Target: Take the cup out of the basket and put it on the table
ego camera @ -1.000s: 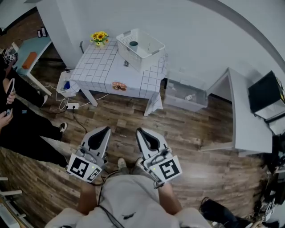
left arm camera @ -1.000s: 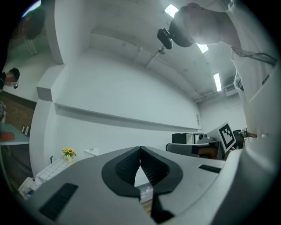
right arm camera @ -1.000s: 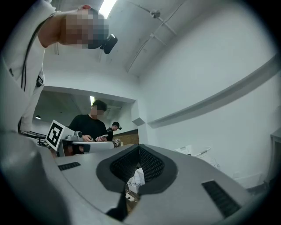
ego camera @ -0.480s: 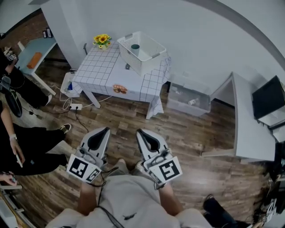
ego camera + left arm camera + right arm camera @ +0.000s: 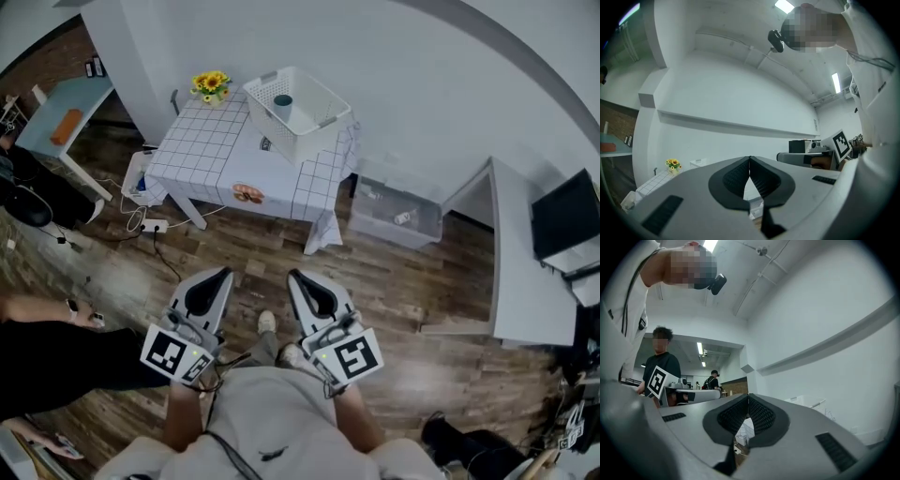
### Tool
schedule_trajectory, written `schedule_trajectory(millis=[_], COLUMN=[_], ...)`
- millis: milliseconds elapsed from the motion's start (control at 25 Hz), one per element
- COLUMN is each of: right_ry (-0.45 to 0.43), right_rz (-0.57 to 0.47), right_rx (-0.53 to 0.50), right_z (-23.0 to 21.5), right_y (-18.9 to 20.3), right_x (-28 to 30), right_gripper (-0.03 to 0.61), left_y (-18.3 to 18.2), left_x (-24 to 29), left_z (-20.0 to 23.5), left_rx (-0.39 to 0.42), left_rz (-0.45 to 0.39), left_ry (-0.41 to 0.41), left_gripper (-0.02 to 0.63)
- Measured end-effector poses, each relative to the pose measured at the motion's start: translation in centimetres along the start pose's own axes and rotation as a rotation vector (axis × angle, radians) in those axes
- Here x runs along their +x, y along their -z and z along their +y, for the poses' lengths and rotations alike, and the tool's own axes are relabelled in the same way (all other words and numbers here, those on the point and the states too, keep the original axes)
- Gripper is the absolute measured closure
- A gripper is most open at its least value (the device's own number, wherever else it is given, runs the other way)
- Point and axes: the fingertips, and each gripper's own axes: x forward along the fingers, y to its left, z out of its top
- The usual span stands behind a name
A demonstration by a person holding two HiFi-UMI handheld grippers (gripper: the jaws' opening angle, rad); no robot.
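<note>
I stand in a lab-like workroom: wood-plank floor (image 5: 403, 281), bare white walls (image 5: 422, 84), a worktop (image 5: 216, 150) under a checked cloth, a grey desk (image 5: 520, 272) with a laptop (image 5: 565, 216), a power strip (image 5: 153, 224) on the floor.

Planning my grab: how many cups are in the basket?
1: a cup sits inside the basket on the table. The basket's near wall may hide more.
</note>
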Motion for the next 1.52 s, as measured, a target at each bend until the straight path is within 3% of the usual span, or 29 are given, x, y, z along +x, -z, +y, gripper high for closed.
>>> schedule_trajectory(millis=[880, 1520], right_ry=[0.119, 0.059], right_rz=[0.061, 0.078], right_rx=[-0.074, -0.057], right_z=[-7.3, -16.0], right_y=[1.6, 2.7], right_x=[12.8, 20.2], right_gripper=[0.566, 0.566], left_y=[0.3, 1.6], left_x=[9.4, 18.3], left_z=[12.4, 18.8], left_rx=[-0.001, -0.047], left_rz=[-0.015, 0.004], left_ry=[0.099, 0.032], left_gripper=[0.606, 0.606])
